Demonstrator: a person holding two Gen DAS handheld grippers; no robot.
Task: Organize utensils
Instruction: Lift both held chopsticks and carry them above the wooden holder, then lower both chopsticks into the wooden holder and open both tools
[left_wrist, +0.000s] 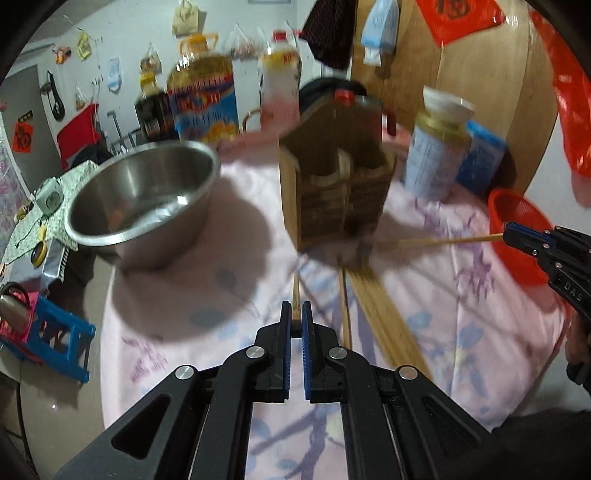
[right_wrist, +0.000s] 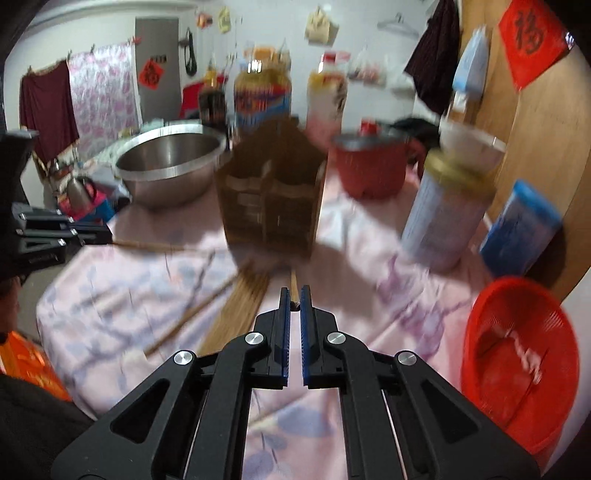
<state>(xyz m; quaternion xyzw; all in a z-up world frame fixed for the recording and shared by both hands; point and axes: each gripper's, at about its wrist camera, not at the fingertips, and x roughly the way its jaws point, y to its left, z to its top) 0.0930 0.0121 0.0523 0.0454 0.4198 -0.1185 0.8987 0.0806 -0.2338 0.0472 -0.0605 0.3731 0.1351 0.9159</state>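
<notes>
We have our left gripper (left_wrist: 296, 314) low over the pink floral tablecloth (left_wrist: 192, 295), its blue-padded fingers pinched on the near end of a single chopstick (left_wrist: 296, 295) that runs straight ahead toward the wooden utensil holder (left_wrist: 332, 177). Our right gripper (right_wrist: 294, 300) is likewise clamped on a chopstick of its own (right_wrist: 294, 284), which points forward at the holder (right_wrist: 271, 195); in the left view that same stick (left_wrist: 443, 242) reaches sideways from our right gripper's tip (left_wrist: 517, 232) toward the holder's base. Whether either stick touches the holder we cannot tell through the blur.

A loose bundle of chopsticks (left_wrist: 384, 314) lies flat on the cloth between our two grippers, just in front of the holder, with one or two strays angled beside it. The holder stands upright mid-table, its front compartments facing us. To its left sits a steel bowl (left_wrist: 144, 199), to its right a gold-lidded jar (left_wrist: 436, 155) and, near the table's edge, a red basket (right_wrist: 517, 365)
</notes>
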